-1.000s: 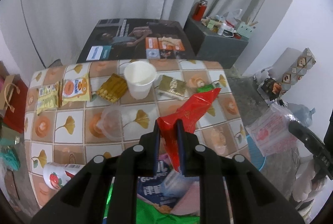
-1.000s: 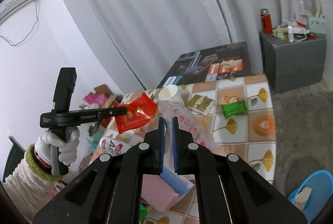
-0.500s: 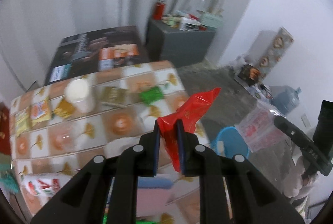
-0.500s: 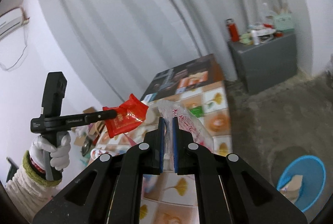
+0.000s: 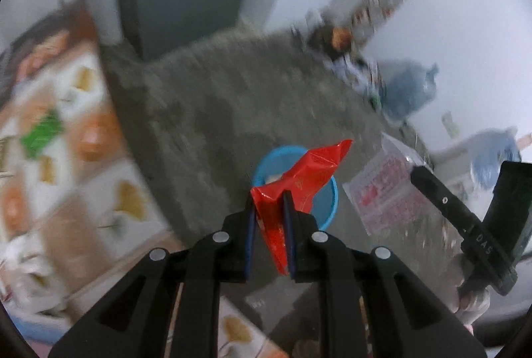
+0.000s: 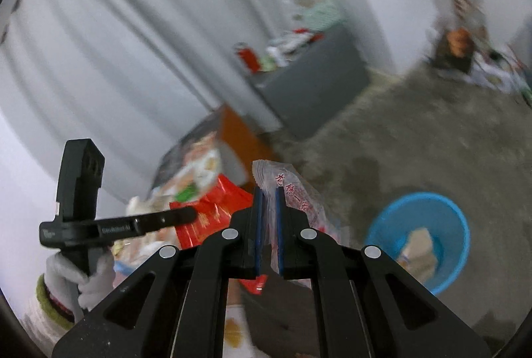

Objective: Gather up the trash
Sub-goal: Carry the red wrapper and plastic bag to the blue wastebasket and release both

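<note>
The blue basin (image 6: 459,226) sits on the floor at four o'clock, apparently holding scraps. The left gripper (image 5: 269,208) clamps a red wrapper (image 5: 309,171); the right gripper (image 6: 268,201) pinches a clear printed bag (image 6: 296,188).

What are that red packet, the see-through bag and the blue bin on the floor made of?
Red wrapper: likely glossy plastic film, creased with bright highlights.
Clear bag: thin transparent plastic printed with red characters; the background shows through.
Blue basin: probably moulded plastic, with its uniform colour and smooth rim.
</note>
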The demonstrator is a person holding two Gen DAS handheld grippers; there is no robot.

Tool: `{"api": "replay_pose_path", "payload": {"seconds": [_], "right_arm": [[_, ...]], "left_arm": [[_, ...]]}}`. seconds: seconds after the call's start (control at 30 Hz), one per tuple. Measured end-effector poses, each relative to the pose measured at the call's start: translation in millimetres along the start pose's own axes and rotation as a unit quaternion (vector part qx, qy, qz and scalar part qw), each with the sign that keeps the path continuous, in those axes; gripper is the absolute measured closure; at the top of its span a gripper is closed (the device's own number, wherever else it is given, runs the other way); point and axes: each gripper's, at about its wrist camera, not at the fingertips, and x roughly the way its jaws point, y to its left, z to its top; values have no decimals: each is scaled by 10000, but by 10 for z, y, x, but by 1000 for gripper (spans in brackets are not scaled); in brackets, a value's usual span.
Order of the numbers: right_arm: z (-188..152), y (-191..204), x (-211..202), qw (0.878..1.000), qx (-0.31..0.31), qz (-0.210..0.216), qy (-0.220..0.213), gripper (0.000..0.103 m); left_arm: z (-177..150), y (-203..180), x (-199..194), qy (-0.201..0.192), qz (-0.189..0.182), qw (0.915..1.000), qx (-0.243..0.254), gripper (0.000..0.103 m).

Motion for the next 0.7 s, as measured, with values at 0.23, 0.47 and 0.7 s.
{"api": "replay_pose_path", "payload": {"seconds": [0.23,0.47,0.7], "right_arm": [[-150,-777,489,9949,718,-596,369,96],[-242,-1262,686,9873,949,-1212,402,71],[-271,-1343,668,9827,916,-1574,338,51]], "left_arm": [[64,-370,1139,953,135,9952,201,88],[106,-460,1782,1124,126,9934,182,84],[88,-499,1877,1046,-112,9944,54,65]]}}
